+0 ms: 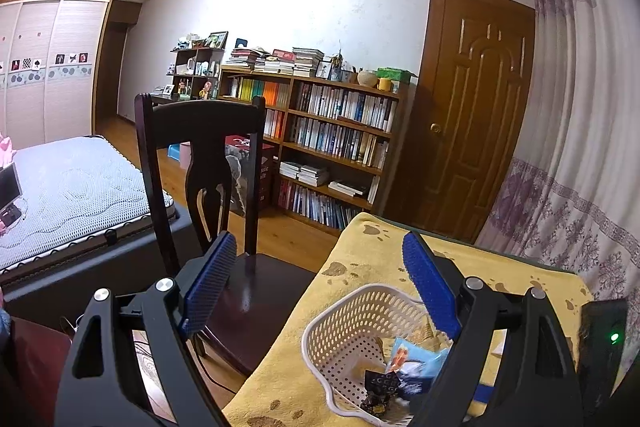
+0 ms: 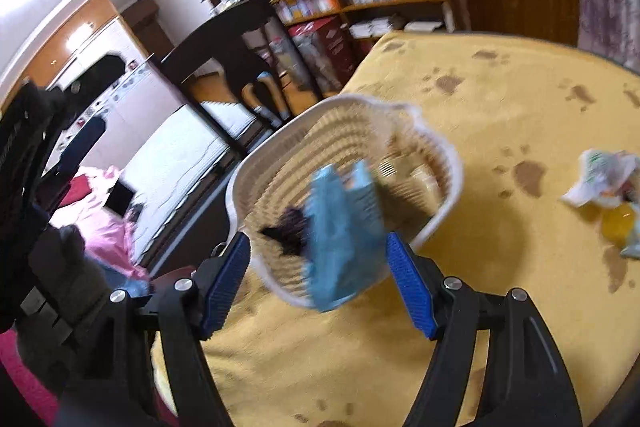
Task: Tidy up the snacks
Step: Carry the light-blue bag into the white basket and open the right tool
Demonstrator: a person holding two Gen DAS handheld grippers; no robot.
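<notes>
The left gripper [image 1: 320,283] hangs above the desk's left edge, jaws wide and holding nothing. Below its right finger a white perforated basket [image 1: 340,323] sits on the yellow paw-print cloth [image 1: 360,251] covering the desk. Inside the basket lie a light-blue snack packet [image 1: 416,359] and a dark wrapped snack [image 1: 380,385].

The right gripper [image 2: 318,259] is over the basket's near rim, jaws wide apart. The blue packet shows between the fingers, blurred; whether either pad touches it cannot be told. To the right on the cloth, well apart from the basket, lie a crumpled white wrapper [image 2: 600,179] and a yellow-orange packet [image 2: 618,223]. A dark wooden chair [image 1: 200,155] stands beside the desk; a bookshelf [image 1: 332,131] lines the far wall.
</notes>
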